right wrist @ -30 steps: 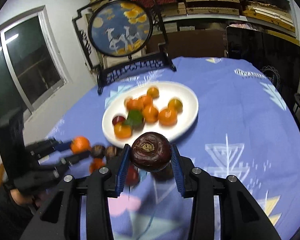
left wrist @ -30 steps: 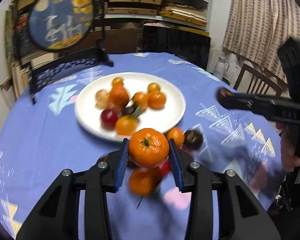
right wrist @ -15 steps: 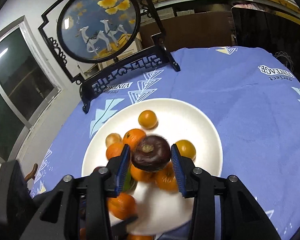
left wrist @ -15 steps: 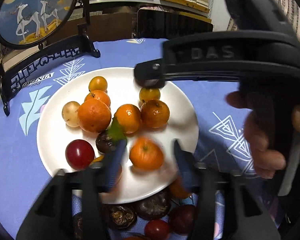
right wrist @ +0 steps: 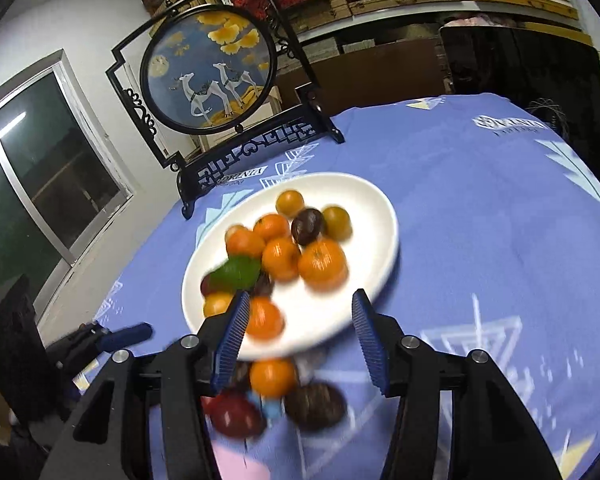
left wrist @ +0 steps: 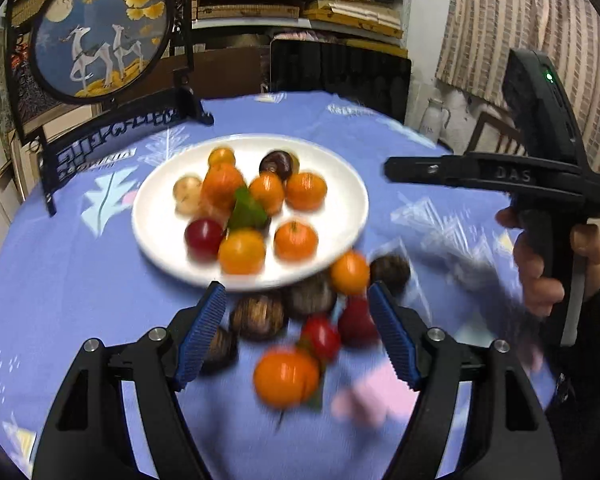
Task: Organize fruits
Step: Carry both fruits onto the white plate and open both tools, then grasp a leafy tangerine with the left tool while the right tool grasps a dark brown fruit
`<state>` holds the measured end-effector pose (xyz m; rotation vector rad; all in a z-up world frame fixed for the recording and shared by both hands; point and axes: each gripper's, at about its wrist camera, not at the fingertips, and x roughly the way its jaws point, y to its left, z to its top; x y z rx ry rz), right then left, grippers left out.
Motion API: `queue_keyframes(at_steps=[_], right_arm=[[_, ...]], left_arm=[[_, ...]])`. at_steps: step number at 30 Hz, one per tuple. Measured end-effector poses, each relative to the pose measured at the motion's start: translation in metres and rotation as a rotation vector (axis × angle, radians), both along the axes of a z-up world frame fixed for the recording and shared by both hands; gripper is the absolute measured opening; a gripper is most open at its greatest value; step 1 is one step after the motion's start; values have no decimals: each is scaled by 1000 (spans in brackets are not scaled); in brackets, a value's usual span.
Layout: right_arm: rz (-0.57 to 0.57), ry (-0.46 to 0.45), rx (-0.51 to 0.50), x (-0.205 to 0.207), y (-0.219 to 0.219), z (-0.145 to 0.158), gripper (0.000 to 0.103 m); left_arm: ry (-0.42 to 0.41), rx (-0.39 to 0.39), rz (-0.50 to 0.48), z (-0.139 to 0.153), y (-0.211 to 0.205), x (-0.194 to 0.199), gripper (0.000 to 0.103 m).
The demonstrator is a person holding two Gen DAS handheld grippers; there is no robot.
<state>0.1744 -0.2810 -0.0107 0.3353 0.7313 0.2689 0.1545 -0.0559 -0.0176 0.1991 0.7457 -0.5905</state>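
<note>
Jaws of left gripper (left wrist: 296, 334): wide, empty; a second ago clamped on an orange. Jaws of right gripper (right wrist: 298, 340): wide, empty; a second ago clamped on a dark fruit.

Plate (left wrist: 340, 184), white, mid-tabletop (left wrist: 60, 280): now carries that orange (left wrist: 295, 239) near its front rim and the dark fruit (left wrist: 277, 164) toward its back, among other oranges, a red fruit (left wrist: 204, 236), a leaf.

Off plate, just before its front rim: loose pile (left wrist: 312, 320) of oranges, red and dark fruits, under left jaws.

Judgement: two more fruits delivered; both grippers freed for the pile. Task unfinished.
</note>
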Motion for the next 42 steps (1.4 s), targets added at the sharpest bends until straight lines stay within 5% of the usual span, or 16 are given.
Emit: queue_keyframes(at_steps=[8,13,15,23,27,40,42], right_arm=[[-17,14,-3,-45,1,-28,54],[-7,20,-9,-54,5,-30,54],[-1,20,-17,-58,6,-29,54],[13,76,-105,-60,14,-41,54],[19,94,-229,-54,29,-47,54],[26,164,-393,-14,64,-54,54],[28,182,-392,-11,65,-58,46]], left_arm=[[64,124,31,-38,12,-20,72],[93,134,26,-47,1,-6,52],[102,127,12,-48,-3,-3,40],[-52,-20,14,-26,15,-27,39],[-41,-56,39,-24,22,-24,39],[-29,-119,61,-21,33,-22,39],[-29,-121,61,-21,34,-22,39]])
